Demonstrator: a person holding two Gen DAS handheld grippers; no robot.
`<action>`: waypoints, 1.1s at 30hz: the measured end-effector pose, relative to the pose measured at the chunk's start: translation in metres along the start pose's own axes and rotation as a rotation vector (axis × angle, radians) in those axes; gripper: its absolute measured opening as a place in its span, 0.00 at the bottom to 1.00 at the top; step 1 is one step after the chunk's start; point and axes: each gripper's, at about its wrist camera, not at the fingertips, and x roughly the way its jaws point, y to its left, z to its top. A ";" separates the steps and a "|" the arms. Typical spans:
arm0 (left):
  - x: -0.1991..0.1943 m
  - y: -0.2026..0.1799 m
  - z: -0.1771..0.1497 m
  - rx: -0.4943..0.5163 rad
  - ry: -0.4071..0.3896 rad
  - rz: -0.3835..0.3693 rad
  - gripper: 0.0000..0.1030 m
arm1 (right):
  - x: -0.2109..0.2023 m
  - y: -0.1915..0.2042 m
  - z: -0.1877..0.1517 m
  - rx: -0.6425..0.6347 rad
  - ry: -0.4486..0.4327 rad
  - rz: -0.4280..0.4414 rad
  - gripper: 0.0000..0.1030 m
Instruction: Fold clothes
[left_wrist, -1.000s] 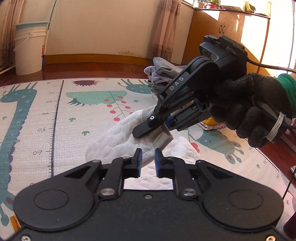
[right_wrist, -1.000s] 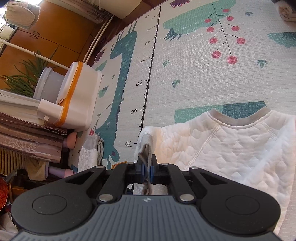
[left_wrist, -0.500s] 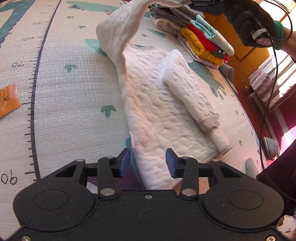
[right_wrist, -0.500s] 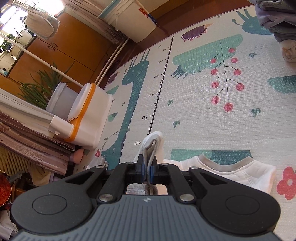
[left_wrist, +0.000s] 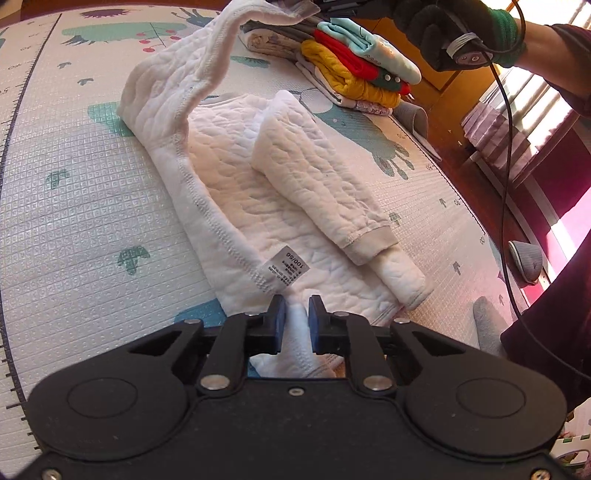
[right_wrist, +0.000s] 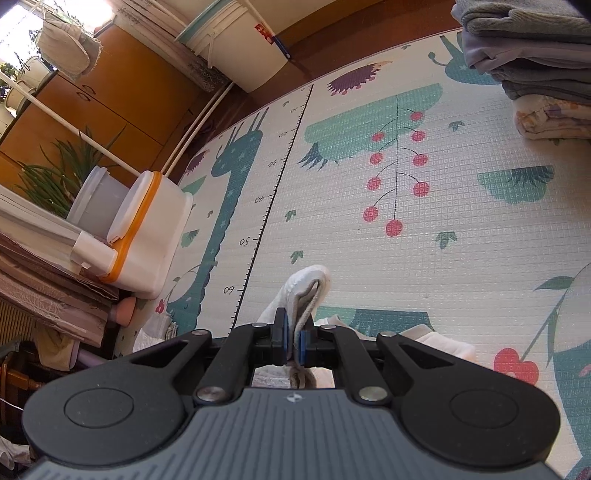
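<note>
Narrowed since a moment ago, left gripper (left_wrist: 294, 317) straddles white top's (left_wrist: 258, 192) hem; right gripper (right_wrist: 291, 338) pinches lifted cuff (right_wrist: 308, 286), contact partly hidden.

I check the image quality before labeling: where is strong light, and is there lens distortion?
Left wrist view: sunlight overexposes the window area at right; the play mat edge bows from fisheye; the white garment is sharp. Right wrist view: glare top left; the printed ruler line curves; the right tool is slightly soft.

"100/56" on the white top's (left_wrist: 236, 177) care label (left_wrist: 286, 270); ruler numerals 10–60 on the play mat (right_wrist: 461, 258).
</note>
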 end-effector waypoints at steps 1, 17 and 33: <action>0.005 -0.001 0.001 -0.002 0.003 -0.005 0.11 | -0.001 -0.004 -0.001 0.000 0.001 -0.009 0.08; 0.040 0.013 0.001 -0.124 0.025 -0.031 0.04 | 0.006 -0.057 -0.025 0.019 0.088 -0.216 0.08; 0.020 0.028 0.002 -0.234 -0.022 -0.159 0.05 | 0.013 -0.063 -0.035 0.017 0.128 -0.276 0.08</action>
